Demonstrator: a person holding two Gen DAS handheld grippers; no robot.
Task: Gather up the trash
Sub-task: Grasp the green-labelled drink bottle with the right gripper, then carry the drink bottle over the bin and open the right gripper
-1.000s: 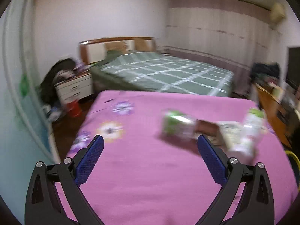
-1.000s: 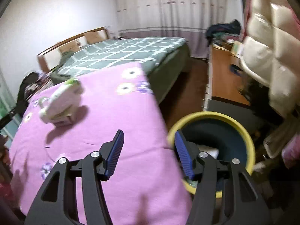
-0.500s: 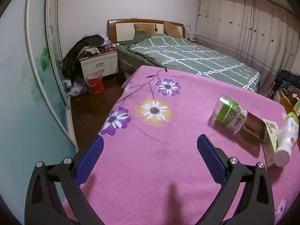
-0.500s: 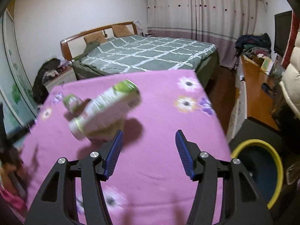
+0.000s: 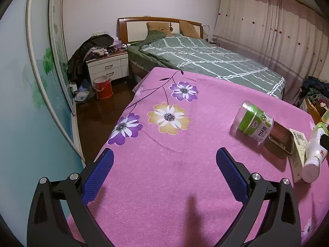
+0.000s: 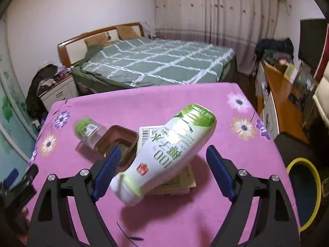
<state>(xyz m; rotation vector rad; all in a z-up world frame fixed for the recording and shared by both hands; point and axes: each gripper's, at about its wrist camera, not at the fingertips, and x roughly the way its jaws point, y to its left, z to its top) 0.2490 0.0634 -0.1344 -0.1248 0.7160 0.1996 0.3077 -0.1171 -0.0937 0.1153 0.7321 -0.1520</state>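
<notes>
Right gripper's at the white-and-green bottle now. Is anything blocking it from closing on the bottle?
Nothing visible does. The white-and-green bottle lies tilted between the opening jaws of the right gripper, pads not yet touching it. It rests on a flat carton; the brown tray sits just beyond the left finger.

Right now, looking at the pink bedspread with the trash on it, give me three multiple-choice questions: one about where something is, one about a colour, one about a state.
1. Where does the white bottle lie?
A. between the right gripper's open fingers
B. inside the bin
C. on the green bed

2. What colour is the bin's rim?
A. red
B. yellow
C. white

3. How is the left gripper?
A. shut on the jar
B. shut on nothing
C. open, holding nothing

Answers: 1 A, the bottle lies across the flat box with a blue finger on each side. 2 B, a yellow ring at the bed's right. 3 C, only bedspread shows between its fingers; the green-labelled jar lies apart.
</notes>
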